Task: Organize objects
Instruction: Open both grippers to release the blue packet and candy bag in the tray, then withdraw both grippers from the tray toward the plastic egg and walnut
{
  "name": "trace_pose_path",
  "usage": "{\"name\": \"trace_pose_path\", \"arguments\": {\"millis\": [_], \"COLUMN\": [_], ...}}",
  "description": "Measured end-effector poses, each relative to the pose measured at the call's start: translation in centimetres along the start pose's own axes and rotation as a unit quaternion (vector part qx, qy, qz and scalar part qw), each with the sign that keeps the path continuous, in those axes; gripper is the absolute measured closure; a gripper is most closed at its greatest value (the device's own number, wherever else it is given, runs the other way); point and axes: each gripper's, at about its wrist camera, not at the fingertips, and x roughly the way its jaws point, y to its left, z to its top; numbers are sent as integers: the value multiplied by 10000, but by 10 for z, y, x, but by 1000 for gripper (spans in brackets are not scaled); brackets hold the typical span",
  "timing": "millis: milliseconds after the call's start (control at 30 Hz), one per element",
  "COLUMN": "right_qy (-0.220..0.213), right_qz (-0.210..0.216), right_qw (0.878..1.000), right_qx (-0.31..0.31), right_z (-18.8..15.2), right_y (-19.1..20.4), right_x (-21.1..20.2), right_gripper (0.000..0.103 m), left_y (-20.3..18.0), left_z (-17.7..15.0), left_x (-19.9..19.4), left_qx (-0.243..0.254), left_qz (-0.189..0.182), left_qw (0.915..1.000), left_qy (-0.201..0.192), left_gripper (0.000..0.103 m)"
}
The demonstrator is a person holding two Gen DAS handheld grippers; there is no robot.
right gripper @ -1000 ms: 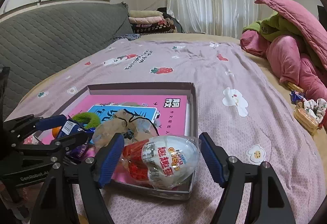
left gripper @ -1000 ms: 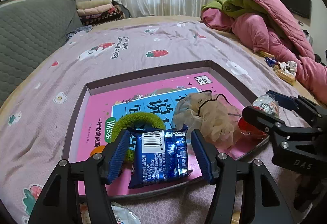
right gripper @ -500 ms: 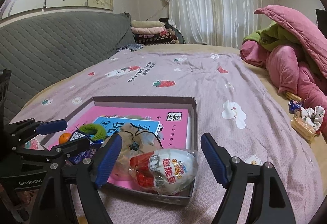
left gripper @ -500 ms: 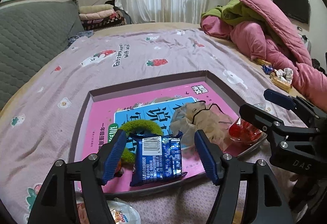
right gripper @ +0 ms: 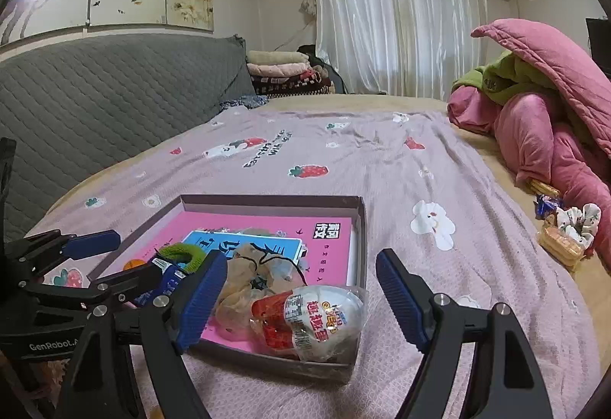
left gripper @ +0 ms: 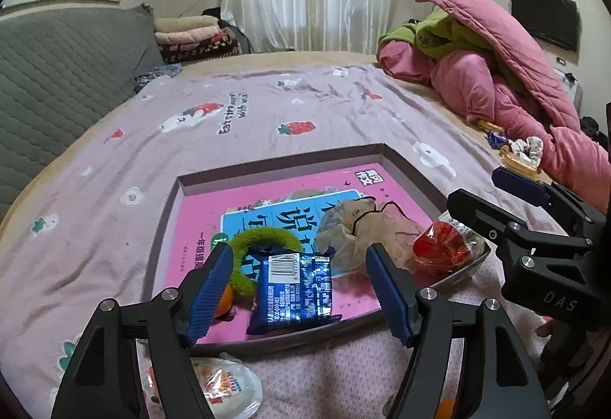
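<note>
A shallow grey box (left gripper: pixel 275 163) on the bed holds a pink book (left gripper: pixel 236 201), a green hair tie (left gripper: pixel 263 239), a beige scrunchie (left gripper: pixel 362 228), a blue snack packet (left gripper: pixel 294 289) and a wrapped toy egg (right gripper: pixel 317 319). My left gripper (left gripper: pixel 298 254) hovers over the box's near edge. Its jaws are opening, and the packet lies flat between them, clear of both pads. My right gripper (right gripper: pixel 301 258) stands open above the box's near right corner, where the egg rests untouched. Each gripper shows in the other's view: the right gripper (left gripper: pixel 477 186) and the left gripper (right gripper: pixel 133 256).
A second wrapped egg (left gripper: pixel 225 388) lies on the lilac bedspread just before the box. A small orange thing (left gripper: pixel 225 300) sits in the box's near left corner. Snacks and a scrunchie (right gripper: pixel 565 235) lie by the pink quilt (right gripper: pixel 553 113) at right. A grey headboard (right gripper: pixel 95 105) is at left.
Both grippers rose and drew back from the box. The left jaws spread wider. The packet and the egg stayed lying in the box.
</note>
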Motion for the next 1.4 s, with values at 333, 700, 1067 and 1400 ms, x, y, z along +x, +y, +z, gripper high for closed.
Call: {"name": "trace_pose_path", "arguments": {"millis": [333, 700, 1067, 1400], "right_qy": [-236, -273, 101, 591], "right_qz": [49, 247, 298, 199], "right_qw": [9997, 9991, 9979, 9941], "right_qx": [-42, -229, -568, -892], "right_z": [3, 2, -13, -31], "right_y": [8, 38, 67, 85], "right_x": [-25, -47, -58, -55], "right_gripper": [23, 23, 23, 23], "left_y": [14, 59, 70, 70], "left_z": [5, -4, -19, -36], "left_x": [-34, -71, -91, -93], "left_qx": [-63, -458, -455, -298], "left_qz": [204, 526, 574, 400], "left_qw": [9994, 9969, 9968, 9986], "left_qy": [-268, -372, -327, -162], "left_gripper": [29, 29, 29, 29]}}
